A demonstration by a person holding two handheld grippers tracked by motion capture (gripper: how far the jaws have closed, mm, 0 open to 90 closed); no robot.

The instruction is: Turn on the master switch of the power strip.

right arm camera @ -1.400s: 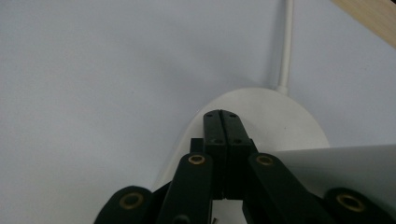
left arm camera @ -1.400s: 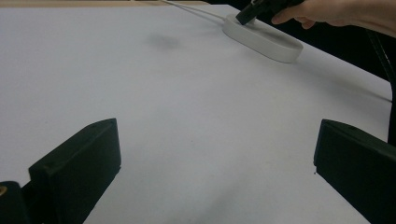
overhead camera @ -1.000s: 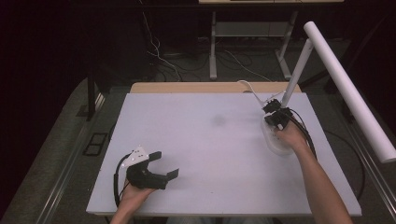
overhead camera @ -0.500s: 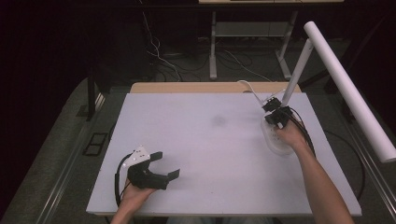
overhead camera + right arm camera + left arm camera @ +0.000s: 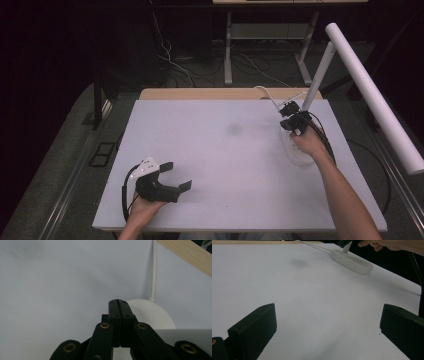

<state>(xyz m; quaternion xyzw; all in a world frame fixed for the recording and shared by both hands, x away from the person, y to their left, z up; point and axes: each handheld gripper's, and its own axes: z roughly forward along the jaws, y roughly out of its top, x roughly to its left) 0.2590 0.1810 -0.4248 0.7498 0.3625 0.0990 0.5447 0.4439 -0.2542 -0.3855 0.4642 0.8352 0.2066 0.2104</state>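
A white desk lamp stands at the table's right: an oval base (image 5: 302, 159), a slanted stem (image 5: 318, 75) and a long tube head (image 5: 372, 95). My right gripper (image 5: 290, 113) hovers over the far end of the base (image 5: 152, 312), close to the stem's foot, jaws shut with nothing visible between them (image 5: 118, 302). The person's right hand covers part of the base. At the front left my left gripper (image 5: 176, 175) rests low over the table, jaws wide open and empty (image 5: 327, 325). It faces the lamp base (image 5: 352, 261) from afar.
The lamp's white cable (image 5: 153, 270) runs from the base to the table's far edge, where a wooden strip (image 5: 210, 93) shows. A faint grey smudge (image 5: 233, 129) marks the white tabletop (image 5: 215, 150). Black gripper cables (image 5: 327, 142) lie along the right side.
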